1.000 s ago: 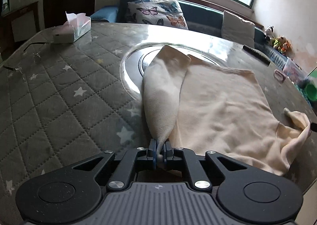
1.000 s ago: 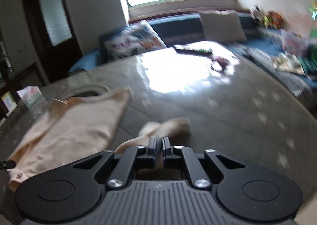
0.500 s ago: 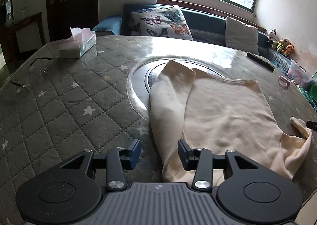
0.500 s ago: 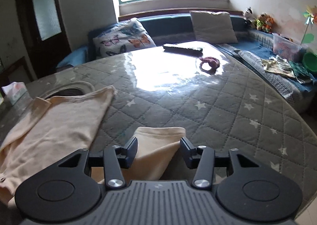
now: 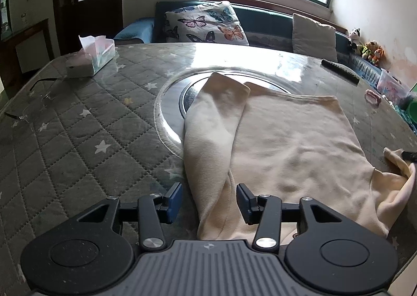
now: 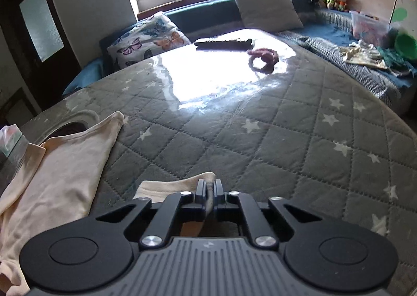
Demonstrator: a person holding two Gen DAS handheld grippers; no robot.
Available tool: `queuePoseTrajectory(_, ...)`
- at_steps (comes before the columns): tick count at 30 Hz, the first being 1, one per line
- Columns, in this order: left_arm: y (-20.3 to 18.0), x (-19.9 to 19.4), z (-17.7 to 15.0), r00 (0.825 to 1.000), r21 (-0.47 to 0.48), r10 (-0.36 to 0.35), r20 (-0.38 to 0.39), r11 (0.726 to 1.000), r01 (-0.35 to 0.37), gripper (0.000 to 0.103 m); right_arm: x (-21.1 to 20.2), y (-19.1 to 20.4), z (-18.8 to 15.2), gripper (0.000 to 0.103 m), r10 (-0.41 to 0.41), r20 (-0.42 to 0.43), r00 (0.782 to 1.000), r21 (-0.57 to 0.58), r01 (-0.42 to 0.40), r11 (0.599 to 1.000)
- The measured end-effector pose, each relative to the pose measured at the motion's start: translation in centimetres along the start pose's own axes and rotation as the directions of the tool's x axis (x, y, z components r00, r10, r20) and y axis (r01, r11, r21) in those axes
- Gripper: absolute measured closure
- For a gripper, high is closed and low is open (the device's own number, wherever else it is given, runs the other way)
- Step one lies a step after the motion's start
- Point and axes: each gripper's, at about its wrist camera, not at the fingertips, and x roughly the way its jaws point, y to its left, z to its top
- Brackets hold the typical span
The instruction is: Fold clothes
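A cream long-sleeved top (image 5: 292,144) lies spread on the quilted grey table (image 5: 78,144). Its left sleeve (image 5: 208,139) is folded along the body. My left gripper (image 5: 208,198) is open, its jaws on either side of the sleeve's near end, gripping nothing. In the right wrist view the top's body (image 6: 60,173) lies at the left. My right gripper (image 6: 209,191) is shut on the other sleeve (image 6: 172,187) near the table's front edge. That sleeve end also shows in the left wrist view (image 5: 398,163).
A tissue box (image 5: 91,58) and glasses (image 5: 31,97) sit at the far left. A remote (image 6: 224,42) and a pink hair tie (image 6: 263,57) lie at the far side. A round steel inset (image 5: 177,97) lies under the top. A cushioned bench (image 6: 365,43) runs behind.
My left gripper opened and let go of the left sleeve, which now lies flat. My right gripper opened half a second ago and has shut again on the right sleeve.
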Motion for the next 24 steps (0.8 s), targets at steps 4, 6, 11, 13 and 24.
queuePoseTrajectory(4,-0.2,0.2,0.0,1.000,0.010,-0.005,-0.003,1.000,0.005,0.054,-3.5,0.0,-0.4,0.099,-0.042,0.103,0.994,-0.021,0.044,0.999)
queuePoseTrajectory(6,-0.3,0.3,-0.1,1.000,0.013,-0.008,-0.006,1.000,0.008,0.054,-5.9,-0.7,-0.9,0.099,-0.076,0.153,0.985,-0.002,0.077,0.997)
queuePoseTrajectory(11,-0.7,0.5,-0.2,1.000,0.029,-0.024,-0.012,0.999,0.024,0.053,-10.3,-3.0,-3.4,0.095,-0.160,0.183,0.970,0.050,0.153,0.987)
queuePoseTrajectory(13,-1.0,0.6,-0.1,1.000,0.039,-0.029,-0.012,0.999,0.030,0.053,-10.4,-3.7,-4.7,0.091,-0.219,0.151,0.964,0.049,0.214,0.976)
queuePoseTrajectory(24,-1.0,0.8,0.6,1.000,0.043,-0.012,-0.003,0.999,0.012,0.050,-7.3,-1.5,-4.6,0.080,-0.110,0.088,0.990,-0.057,0.115,0.992)
